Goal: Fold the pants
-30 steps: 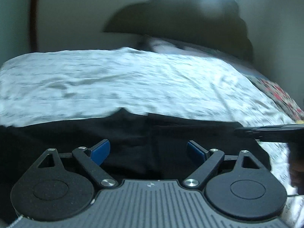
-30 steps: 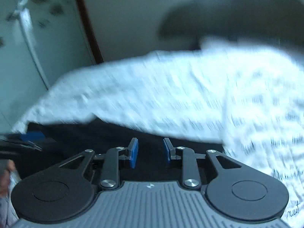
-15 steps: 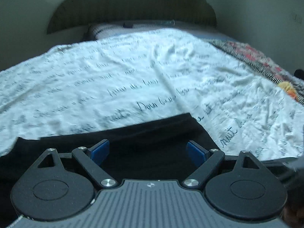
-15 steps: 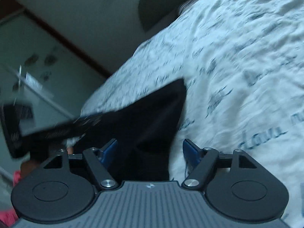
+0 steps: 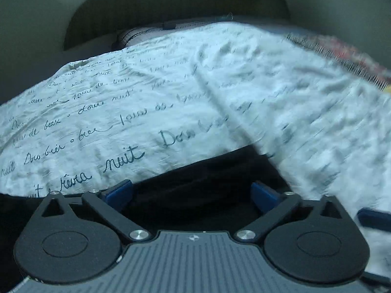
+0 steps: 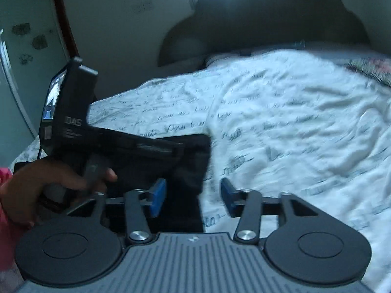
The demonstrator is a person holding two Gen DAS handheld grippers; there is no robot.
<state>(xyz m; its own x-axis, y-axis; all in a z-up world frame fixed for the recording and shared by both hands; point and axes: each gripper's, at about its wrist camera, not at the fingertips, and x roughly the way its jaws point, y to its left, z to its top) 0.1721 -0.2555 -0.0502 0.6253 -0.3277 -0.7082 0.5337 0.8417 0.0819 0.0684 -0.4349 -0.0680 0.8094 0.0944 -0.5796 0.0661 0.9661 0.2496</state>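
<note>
The black pants (image 5: 205, 183) lie on a white bedsheet with script writing (image 5: 171, 97). My left gripper (image 5: 191, 193) is open, its blue pads on either side of the dark cloth, low over it. In the right wrist view the pants (image 6: 193, 161) show as a dark strip with a corner at centre. My right gripper (image 6: 193, 195) is open over the pants' right edge; the left pad is over cloth, the right pad over sheet. The left gripper's body (image 6: 73, 122), held by a hand (image 6: 48, 178), lies over the pants at left.
The sheet (image 6: 293, 134) stretches far and right. A dark headboard (image 6: 268, 24) and a pillow (image 5: 141, 34) are at the back. A patterned cover (image 5: 342, 53) lies at the far right. A door and wall (image 6: 24, 61) stand left of the bed.
Both grippers moved with much blur. The right gripper swung back level, and its jaws closed in a little. The left gripper moved closer to the pants' far edge and stays open.
</note>
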